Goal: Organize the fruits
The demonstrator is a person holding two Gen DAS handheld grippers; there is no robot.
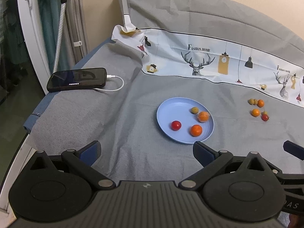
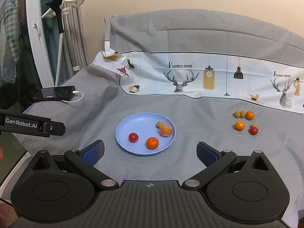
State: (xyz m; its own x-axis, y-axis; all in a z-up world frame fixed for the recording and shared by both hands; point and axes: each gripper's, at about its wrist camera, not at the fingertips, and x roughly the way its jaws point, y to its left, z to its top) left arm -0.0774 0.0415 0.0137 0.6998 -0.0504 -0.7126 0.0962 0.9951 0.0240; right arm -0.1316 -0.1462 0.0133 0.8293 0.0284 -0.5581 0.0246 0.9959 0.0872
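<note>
A light blue plate [image 1: 171, 110] [image 2: 133, 127] lies on the grey cloth. It holds a red tomato [image 1: 176, 125] [image 2: 133, 137], a smooth orange [image 1: 196, 130] [image 2: 152, 143], a rough-skinned orange [image 1: 203, 116] [image 2: 165, 130] and a small tan fruit [image 1: 194, 110] [image 2: 159, 124]. To the right, several loose fruits [image 1: 255, 112] [image 2: 239, 125] sit on the cloth, including a red one [image 1: 265, 117] [image 2: 253, 130]. My left gripper [image 1: 147, 153] is open and empty, just in front of the plate. My right gripper [image 2: 150, 153] is also open and empty near the plate's front rim.
A black phone [image 1: 77, 79] [image 2: 57, 93] with a white charging cable lies at the far left near the bed edge. A printed white cloth [image 1: 199, 60] [image 2: 190, 77] runs along the back. A curtain and white frame stand at the left.
</note>
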